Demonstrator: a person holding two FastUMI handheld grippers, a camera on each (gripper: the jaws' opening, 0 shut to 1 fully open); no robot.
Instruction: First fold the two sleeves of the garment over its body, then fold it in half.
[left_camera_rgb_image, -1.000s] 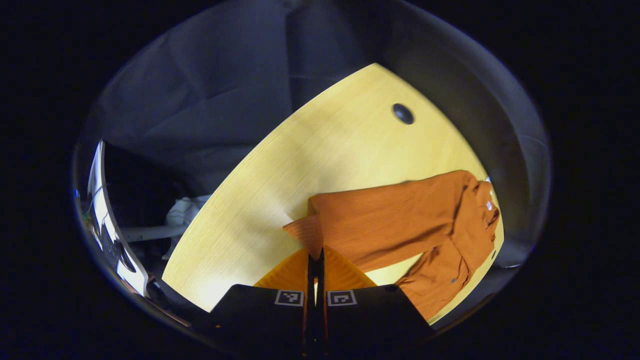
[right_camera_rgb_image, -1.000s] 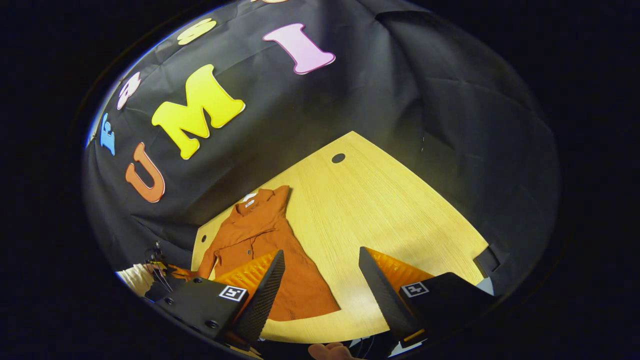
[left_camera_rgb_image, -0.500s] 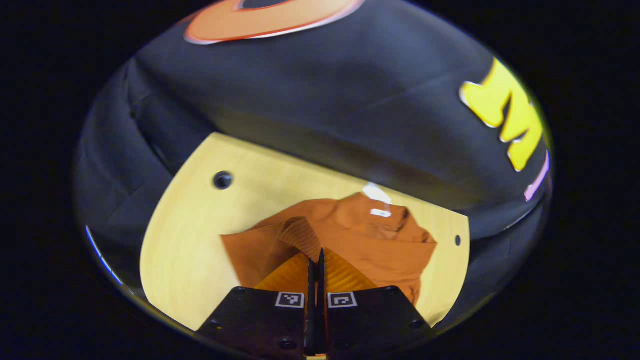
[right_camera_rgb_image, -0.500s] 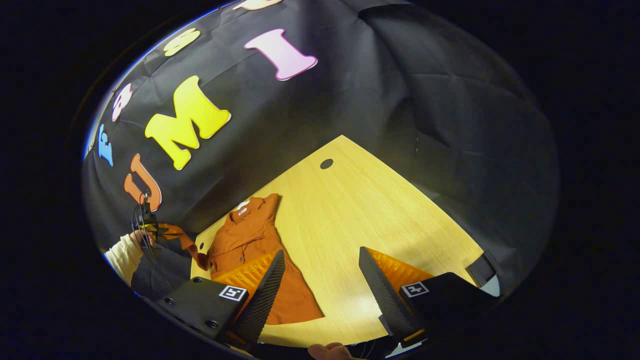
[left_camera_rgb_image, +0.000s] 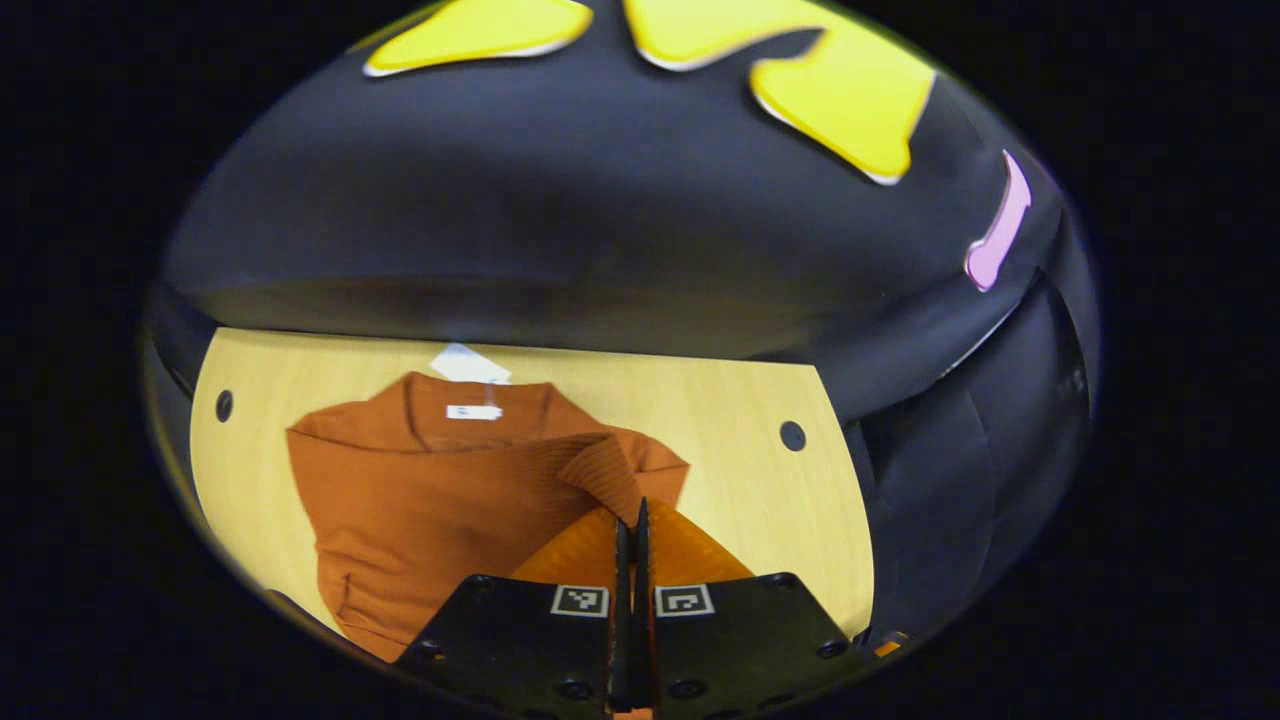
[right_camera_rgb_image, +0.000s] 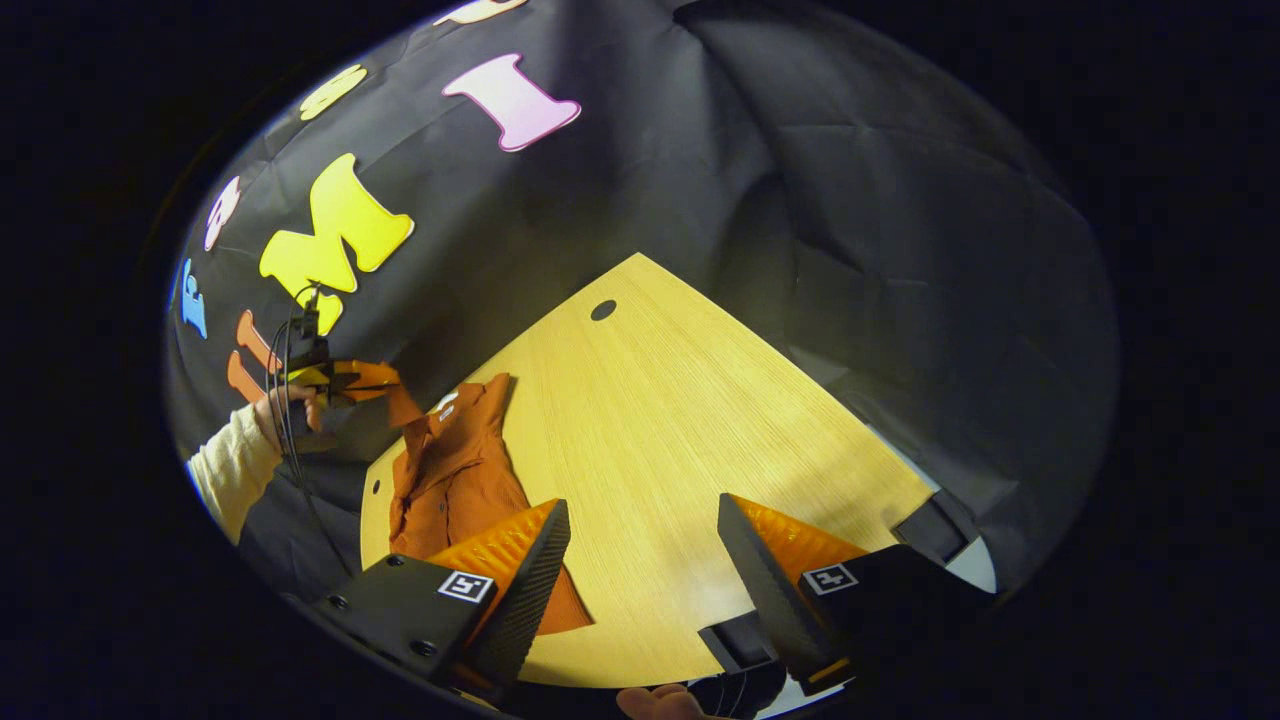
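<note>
Left gripper (left_camera_rgb_image: 629, 515): my jaws are pressed together on the ribbed cuff of one sleeve (left_camera_rgb_image: 610, 468), which I hold lifted above the garment's body.
Garment (left_camera_rgb_image: 430, 500): rust-orange, lying flat on the tabletop (left_camera_rgb_image: 740, 490) with its collar and white tag toward the far edge, near the far left corner as the left gripper view shows it.
Sleeve in hand: it rises from the shoulder in a slack band; in the right gripper view it hangs between the lifted gripper (right_camera_rgb_image: 345, 380) and the garment (right_camera_rgb_image: 450, 480).
Right gripper (right_camera_rgb_image: 640, 560): my jaws stand wide apart, holding nothing, over bare wood near the near edge, with the garment's hem just beside my left finger.
Step in hand, as I judge it: laying this sleeve across the body.
Doing it well: I would carry the cuff straight across the chest, keep the cloth lightly taut so the fold falls at the shoulder seam, lower it until it lies flat, and only then part my jaws.
Risk: a ribbed knit stretches and drags, so pulling hard could shift the whole garment toward an edge.
Other sleeve: I cannot tell how it lies.
Surface: pale wood-grain tabletop with small dark round holes (left_camera_rgb_image: 792, 436) near its corners.
Room: black cloth wall (left_camera_rgb_image: 600, 250) close behind the far edge; a person's light sleeve (right_camera_rgb_image: 225, 470) shows behind the left gripper.
</note>
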